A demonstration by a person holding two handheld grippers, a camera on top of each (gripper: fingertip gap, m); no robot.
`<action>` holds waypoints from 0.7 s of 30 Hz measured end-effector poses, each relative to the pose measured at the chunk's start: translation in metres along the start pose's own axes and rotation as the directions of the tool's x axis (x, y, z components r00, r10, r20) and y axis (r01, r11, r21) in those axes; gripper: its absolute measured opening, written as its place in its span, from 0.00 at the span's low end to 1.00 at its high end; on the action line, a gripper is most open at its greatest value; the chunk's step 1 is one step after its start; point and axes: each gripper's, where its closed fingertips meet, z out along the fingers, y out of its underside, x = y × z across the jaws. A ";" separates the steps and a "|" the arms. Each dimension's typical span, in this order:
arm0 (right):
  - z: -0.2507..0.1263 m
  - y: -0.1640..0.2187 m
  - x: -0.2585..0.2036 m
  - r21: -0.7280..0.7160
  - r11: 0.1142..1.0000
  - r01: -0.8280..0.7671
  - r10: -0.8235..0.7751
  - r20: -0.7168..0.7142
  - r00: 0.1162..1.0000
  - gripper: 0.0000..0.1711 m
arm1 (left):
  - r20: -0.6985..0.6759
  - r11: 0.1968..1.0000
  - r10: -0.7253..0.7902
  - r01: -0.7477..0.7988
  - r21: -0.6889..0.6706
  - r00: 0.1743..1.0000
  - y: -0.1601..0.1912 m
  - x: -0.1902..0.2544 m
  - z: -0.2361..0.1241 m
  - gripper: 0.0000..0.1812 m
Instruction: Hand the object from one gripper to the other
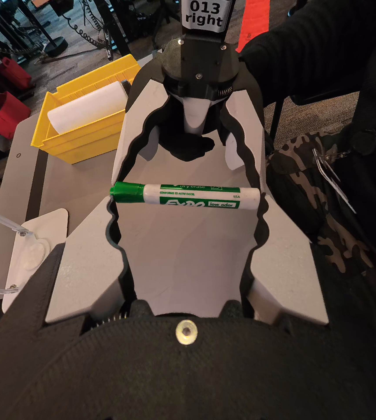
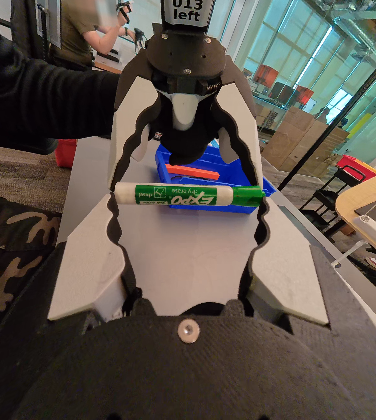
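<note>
marker (image 1: pixel 196 196): white barrel with a green printed band and a green cap; level, crosswise, in the air above the grey table (image 1: pixel 182 250); cap end toward the yellow bin's side, bare white end toward the camouflage trousers (image 1: pixel 307 204).
marker's place: right where the tips of the two claws meet, each end against the dark wavy inner edges of the fingers.
yellow bin (image 1: pixel 80 141): on the table beyond the cap end; holds a white cylinder-like piece (image 1: pixel 86 106) lying aslant, with a small dark thing behind it, too hidden to name.
blue bin (image 2: pixel 209 206): on the table behind the marker in the right wrist view; holds a flat orange bar (image 2: pixel 191 173) and a thin dark loop beneath it.
left claw (image 1: pixel 185 200): spread wide, about the marker's length, tips at the marker's ends; firm hold or mere touch, cannot tell.
right claw (image 2: pixel 187 197): facing the left one head-on, tip to tip, spread just as wide; grip on the marker likewise cannot tell.
arms: black sleeve (image 1: pixel 319 56) reaching in to the right claw's handle; a black sleeve (image 2: pixel 34 95) behind the left one.
</note>
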 end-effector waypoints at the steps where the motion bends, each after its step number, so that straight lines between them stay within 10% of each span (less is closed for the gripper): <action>1: 0.000 0.000 0.000 0.002 1.000 -0.003 0.003 0.002 1.000 0.70 | -0.002 1.000 -0.003 0.003 0.002 1.000 0.000 0.000 0.000 0.66; 13: -0.012 -0.018 0.011 0.125 0.976 -0.180 0.175 0.046 0.983 0.70 | 0.093 0.999 0.033 -0.035 0.026 0.995 -0.009 -0.015 -0.015 0.63; 21: -0.034 -0.031 0.034 0.303 0.742 -0.598 0.532 0.278 0.800 0.70 | 0.370 0.960 0.279 -0.247 -0.132 0.886 -0.012 -0.043 -0.015 0.52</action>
